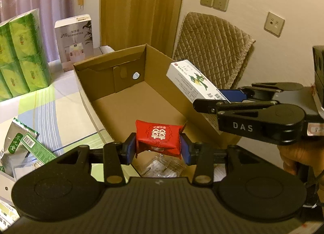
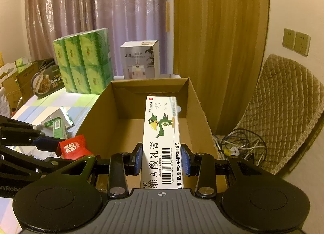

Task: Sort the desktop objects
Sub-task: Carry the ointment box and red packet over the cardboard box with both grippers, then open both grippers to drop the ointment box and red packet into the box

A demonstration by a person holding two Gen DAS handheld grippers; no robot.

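Observation:
A red packet with white characters hangs just over the near edge of the open cardboard box, and the blue pads of my left gripper are shut on its two sides. In the right wrist view the same red packet shows at the lower left, beside the box's left wall. My right gripper is shut on a long white carton with a green bird, held above the inside of the box. From the left wrist view this white carton sticks out over the box's right wall.
Green tissue packs and a white J10 carton stand behind the box on the striped tablecloth. Green sachets lie at the left. Clear plastic lies under the red packet. A quilted chair and cables are on the right.

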